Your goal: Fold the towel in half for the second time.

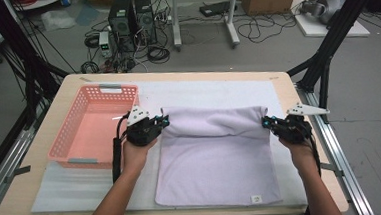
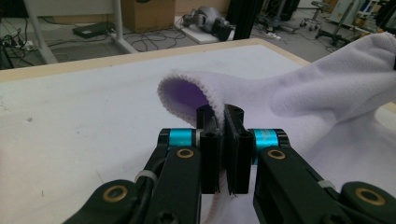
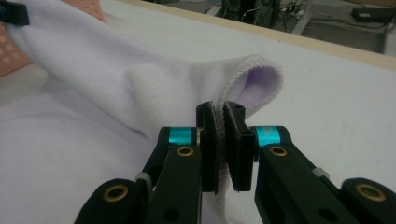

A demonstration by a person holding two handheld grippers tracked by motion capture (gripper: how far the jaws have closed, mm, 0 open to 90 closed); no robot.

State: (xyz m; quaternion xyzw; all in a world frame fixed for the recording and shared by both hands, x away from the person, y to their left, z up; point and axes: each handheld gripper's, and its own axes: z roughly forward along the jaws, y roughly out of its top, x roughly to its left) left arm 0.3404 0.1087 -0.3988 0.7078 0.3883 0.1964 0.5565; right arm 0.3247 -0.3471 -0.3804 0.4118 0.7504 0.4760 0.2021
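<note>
Basket (image 1: 95, 124) left of towel (image 1: 216, 166)

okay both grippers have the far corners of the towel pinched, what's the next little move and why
Probably draw both grippers toward the person, carrying the lifted far edge of the towel over to its near edge. Left gripper and right gripper each clamp a corner; the fold is only begun.

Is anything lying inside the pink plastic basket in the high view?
No: the pink plastic basket shows only its bare perforated floor, while the lavender fleece towel lies on the white mat beside it.
</note>
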